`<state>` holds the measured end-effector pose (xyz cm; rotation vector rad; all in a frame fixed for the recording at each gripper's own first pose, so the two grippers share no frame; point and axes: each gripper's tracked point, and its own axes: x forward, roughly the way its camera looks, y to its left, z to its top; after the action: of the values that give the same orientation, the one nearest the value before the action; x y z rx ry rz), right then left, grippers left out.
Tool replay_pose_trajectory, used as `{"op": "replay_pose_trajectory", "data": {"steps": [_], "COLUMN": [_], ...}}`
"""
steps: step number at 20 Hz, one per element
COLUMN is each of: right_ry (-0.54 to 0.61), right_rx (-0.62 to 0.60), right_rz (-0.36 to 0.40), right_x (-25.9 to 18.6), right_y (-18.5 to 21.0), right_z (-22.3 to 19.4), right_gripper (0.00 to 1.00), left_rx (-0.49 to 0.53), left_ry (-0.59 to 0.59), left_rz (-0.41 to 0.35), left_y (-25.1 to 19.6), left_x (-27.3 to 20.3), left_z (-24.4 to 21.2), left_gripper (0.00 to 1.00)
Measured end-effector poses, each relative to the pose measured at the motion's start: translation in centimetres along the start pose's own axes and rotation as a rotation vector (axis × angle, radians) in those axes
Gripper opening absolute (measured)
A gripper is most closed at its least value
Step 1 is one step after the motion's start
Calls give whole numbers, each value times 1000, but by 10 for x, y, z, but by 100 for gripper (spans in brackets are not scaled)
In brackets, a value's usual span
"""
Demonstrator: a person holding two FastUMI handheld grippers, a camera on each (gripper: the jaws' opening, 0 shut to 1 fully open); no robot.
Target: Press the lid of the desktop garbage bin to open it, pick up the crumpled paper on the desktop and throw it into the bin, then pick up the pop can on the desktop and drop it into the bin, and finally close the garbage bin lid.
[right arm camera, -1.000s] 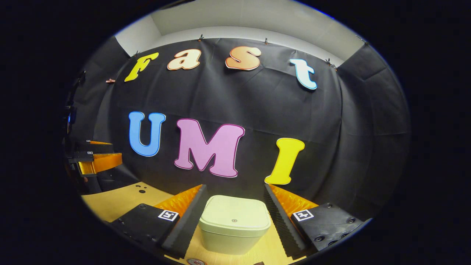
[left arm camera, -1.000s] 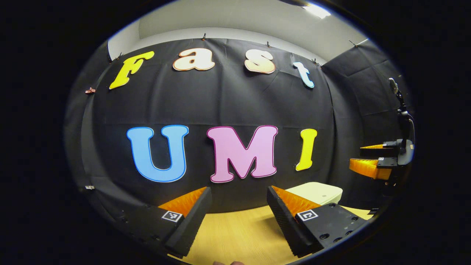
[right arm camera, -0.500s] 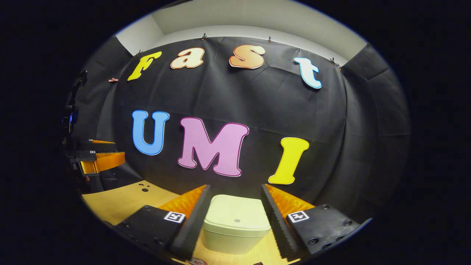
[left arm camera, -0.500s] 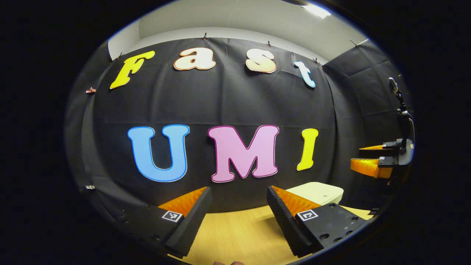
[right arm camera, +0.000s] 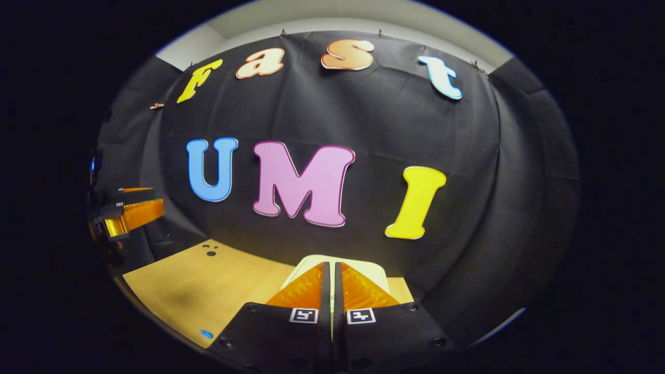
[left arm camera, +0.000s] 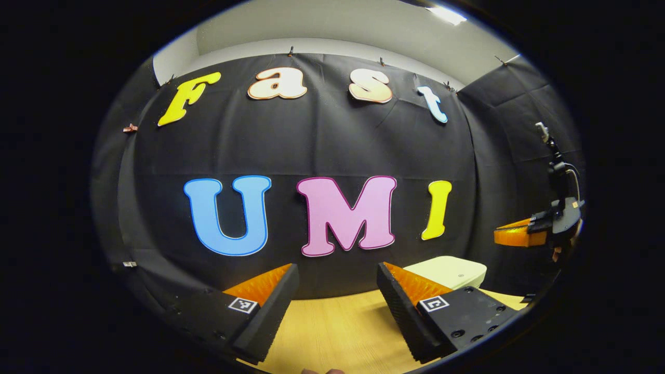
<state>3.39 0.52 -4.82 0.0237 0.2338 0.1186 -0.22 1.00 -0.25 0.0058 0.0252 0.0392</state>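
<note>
At far left of the right gripper view, the left gripper point(right arm camera: 136, 205) is being seen side-on above the table edge, its fingers being held apart with nothing between them. Just right of it, the wooden table point(right arm camera: 208, 285) is being shown, with a few small dark holes point(right arm camera: 210, 253) near the back edge and a small blue mark point(right arm camera: 206, 333) near the front edge. At lower centre, the right gripper point(right arm camera: 331, 272) is being held with its fingers pressed together, only a thin slit being left between them and nothing being gripped. Directly behind its fingertips, the pale garbage bin point(right arm camera: 376, 270) is being largely hidden, only the corners of its top being visible; whether the tips are touching the lid cannot be told.

At lower centre of the left gripper view, the left gripper point(left arm camera: 337, 278) is being held wide open over bare table point(left arm camera: 337, 332), with nothing between the fingers. Behind its right finger, the bin point(left arm camera: 452, 270) is being shown with its lid down, standing at the table's back by the black cloth wall point(left arm camera: 322, 140). At far right, the right gripper point(left arm camera: 511, 235) is being seen above the bin, fingers together, with a cable and mount rising behind it.
</note>
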Motion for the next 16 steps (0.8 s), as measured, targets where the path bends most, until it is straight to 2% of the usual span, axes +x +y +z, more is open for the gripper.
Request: {"op": "replay_pose_trajectory", "data": {"steps": [3,8,11,16], "right_ry": [57,202,226,290], "right_rx": [17,-25,10,-5], "right_rz": [-6,34,44,63], "right_x": [16,44,61,83], "right_y": [-15,-13,-12,-9], "right_z": [-8,-43,-51,-78], "right_gripper": [5,5,5,5], "left_rx": [-2,-11,-15,-12], "left_ry": [-1,11,21,31], "left_rz": [10,16,20,31], "left_y": [1,-1,-1,2], "left_x": [-1,-3,-3,-4], "left_z": [1,-4,-7,-11], "left_gripper": [97,97,97,97]}}
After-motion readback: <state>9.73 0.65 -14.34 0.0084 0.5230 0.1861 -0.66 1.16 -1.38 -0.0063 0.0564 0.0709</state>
